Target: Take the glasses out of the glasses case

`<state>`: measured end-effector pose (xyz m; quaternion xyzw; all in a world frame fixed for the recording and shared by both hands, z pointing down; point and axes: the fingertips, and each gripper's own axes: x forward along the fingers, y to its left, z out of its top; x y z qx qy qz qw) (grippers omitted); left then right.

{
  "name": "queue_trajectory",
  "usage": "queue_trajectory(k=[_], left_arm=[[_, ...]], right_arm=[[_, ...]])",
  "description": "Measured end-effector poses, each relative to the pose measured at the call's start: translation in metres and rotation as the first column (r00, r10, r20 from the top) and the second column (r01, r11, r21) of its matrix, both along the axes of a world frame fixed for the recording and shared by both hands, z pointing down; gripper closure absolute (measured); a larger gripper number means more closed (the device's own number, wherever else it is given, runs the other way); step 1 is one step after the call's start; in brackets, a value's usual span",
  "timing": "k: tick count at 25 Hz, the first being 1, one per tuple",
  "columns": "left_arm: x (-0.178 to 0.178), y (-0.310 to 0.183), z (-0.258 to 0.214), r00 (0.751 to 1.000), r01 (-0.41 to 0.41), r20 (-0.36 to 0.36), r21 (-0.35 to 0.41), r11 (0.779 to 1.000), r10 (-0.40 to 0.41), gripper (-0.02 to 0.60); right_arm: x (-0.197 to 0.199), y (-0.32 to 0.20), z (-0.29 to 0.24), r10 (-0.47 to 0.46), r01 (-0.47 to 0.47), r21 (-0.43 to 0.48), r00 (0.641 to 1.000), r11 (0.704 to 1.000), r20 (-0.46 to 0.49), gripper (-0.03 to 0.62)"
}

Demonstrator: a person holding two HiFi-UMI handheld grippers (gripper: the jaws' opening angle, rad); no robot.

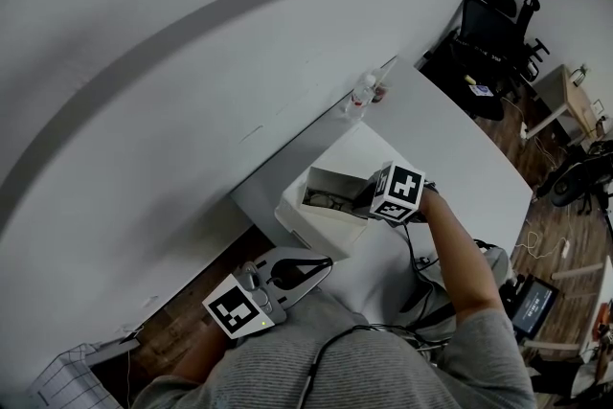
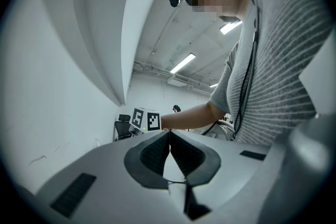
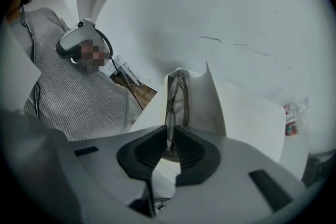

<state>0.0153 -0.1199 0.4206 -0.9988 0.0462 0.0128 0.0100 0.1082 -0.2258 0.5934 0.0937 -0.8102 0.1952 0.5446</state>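
A white glasses case (image 1: 321, 223) stands open on the white table (image 1: 460, 153). The thin-rimmed glasses (image 1: 327, 200) lie inside it. My right gripper (image 1: 364, 203) reaches down into the case from the right. In the right gripper view the glasses (image 3: 177, 93) stand on edge in the case (image 3: 212, 107), and my right gripper (image 3: 169, 136) is shut on their near rim. My left gripper (image 1: 324, 263) hangs off the table's near edge, close to the person's body. In its own view, my left gripper (image 2: 169, 135) is shut with nothing between its pads.
A small clear bottle (image 1: 362, 95) stands at the table's far edge by the white wall, and also shows as a bottle (image 3: 291, 118) in the right gripper view. A black office chair (image 1: 493, 26) and desks sit beyond the table at right. Wooden floor lies below.
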Motion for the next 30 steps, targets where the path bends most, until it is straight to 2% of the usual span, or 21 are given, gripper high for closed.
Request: queue_trajectory(k=[12,16,19,25,27,30], left_arm=[[0.0,-0.004,-0.003,1.0,-0.016,-0.012,0.007,1.0,0.016,0.569],[-0.001,-0.007,-0.006,0.999,-0.012,-0.039,-0.004,1.0,0.012,0.569],[-0.001,-0.009,-0.005,0.999,-0.019,-0.034,-0.002,1.0,0.019,0.569],[0.001,-0.011,-0.008,0.998,-0.036,-0.045,-0.002,0.999,0.036,0.569],[0.003,-0.011,-0.008,0.998,-0.046,-0.041,0.002,0.999,0.046,0.569],[0.005,-0.01,-0.009,0.997,-0.062,-0.038,0.008,0.998,0.062,0.569]], right_arm=[[0.003,-0.005,-0.011,0.064,-0.065,0.069,0.998,0.996,0.022,0.576],[0.004,-0.006,-0.02,0.111,-0.118,0.079,0.99,0.99,0.082,0.576],[0.003,-0.006,-0.03,0.147,-0.16,0.09,0.979,0.983,0.138,0.576],[-0.001,-0.007,-0.055,0.22,-0.258,0.102,0.933,0.961,0.286,0.576],[-0.002,-0.009,-0.064,0.246,-0.297,0.102,0.905,0.949,0.348,0.576],[-0.003,-0.012,-0.082,0.28,-0.362,0.1,0.844,0.927,0.457,0.576]])
